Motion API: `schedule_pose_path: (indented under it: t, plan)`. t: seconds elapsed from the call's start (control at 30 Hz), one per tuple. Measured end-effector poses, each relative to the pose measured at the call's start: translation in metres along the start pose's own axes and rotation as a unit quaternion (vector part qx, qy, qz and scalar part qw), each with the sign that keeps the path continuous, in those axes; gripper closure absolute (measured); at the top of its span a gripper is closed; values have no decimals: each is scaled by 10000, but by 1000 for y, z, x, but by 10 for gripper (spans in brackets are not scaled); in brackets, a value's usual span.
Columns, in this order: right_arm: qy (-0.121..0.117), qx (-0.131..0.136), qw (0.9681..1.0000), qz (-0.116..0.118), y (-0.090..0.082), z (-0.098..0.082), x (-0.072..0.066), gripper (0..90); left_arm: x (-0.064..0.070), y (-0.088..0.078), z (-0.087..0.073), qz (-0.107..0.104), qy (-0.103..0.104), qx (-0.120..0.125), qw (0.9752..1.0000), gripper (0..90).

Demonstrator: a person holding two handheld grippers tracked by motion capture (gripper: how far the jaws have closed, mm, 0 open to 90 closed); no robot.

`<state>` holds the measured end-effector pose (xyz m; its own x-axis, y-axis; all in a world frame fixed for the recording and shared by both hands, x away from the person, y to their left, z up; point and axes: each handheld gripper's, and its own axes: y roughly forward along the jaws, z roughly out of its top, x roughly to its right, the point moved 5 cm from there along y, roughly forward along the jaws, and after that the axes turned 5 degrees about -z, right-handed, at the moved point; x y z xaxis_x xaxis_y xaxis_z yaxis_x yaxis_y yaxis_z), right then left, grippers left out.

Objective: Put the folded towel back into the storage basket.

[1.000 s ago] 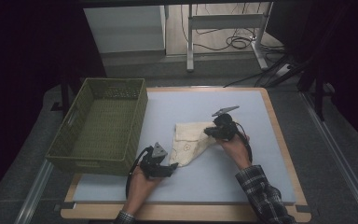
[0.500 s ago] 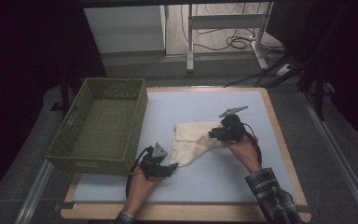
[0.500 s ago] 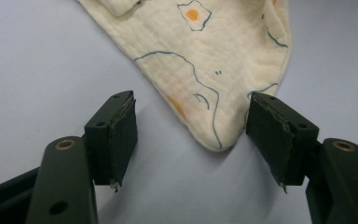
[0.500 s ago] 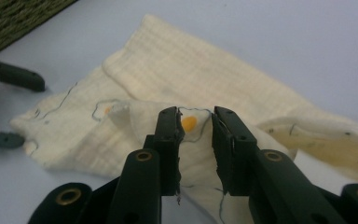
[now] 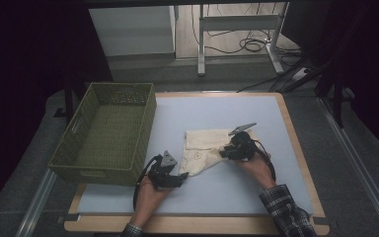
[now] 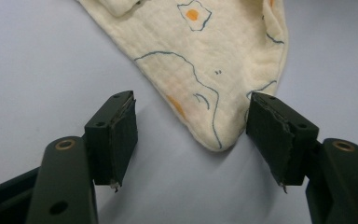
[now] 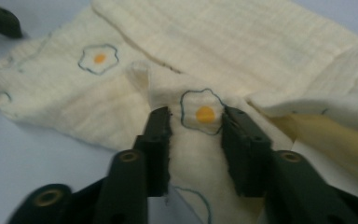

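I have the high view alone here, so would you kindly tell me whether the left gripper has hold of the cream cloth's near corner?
Observer: Not yet. In the left gripper view the left gripper stands open, and the pointed corner of the cream cloth with egg prints lies between its fingers, unpinched.
Operator: Thank you. And the right gripper?
Observer: The right gripper has a raised fold of the cloth between its fingers, and its jaws have just been opening.
Operator: Is any print close to that fold?
Observer: Yes, an orange-centred egg print sits right between the fingertips.
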<state>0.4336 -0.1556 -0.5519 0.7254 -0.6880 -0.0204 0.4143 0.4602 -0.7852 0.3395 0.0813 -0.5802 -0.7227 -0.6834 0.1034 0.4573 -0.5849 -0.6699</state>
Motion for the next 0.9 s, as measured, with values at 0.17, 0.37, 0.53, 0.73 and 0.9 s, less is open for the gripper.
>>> schedule_pose_path:
  t: [0.17, 0.37, 0.53, 0.73, 0.9]
  plan:
    - [-129, -16, 9998, -143, -8, -3, -4, 876, 0, 0, 0, 1, 4, -2, 10000, 336]
    - [-102, 85, 9998, -123, -40, 1, 0, 881, 0, 0, 0, 2, 13, -13, 10000, 337]
    - [-143, -102, 9998, -78, -77, 6, 4, 834, 0, 0, 0, 5, 17, -14, 10000, 337]
    - [5, -224, 9996, -179, -83, -16, 13, 726, 0, 0, 0, 5, 16, -11, 10000, 337]
    - [117, -175, 9996, -161, -93, -40, 14, 705, 0, 0, 0, 3, 15, -12, 10000, 337]
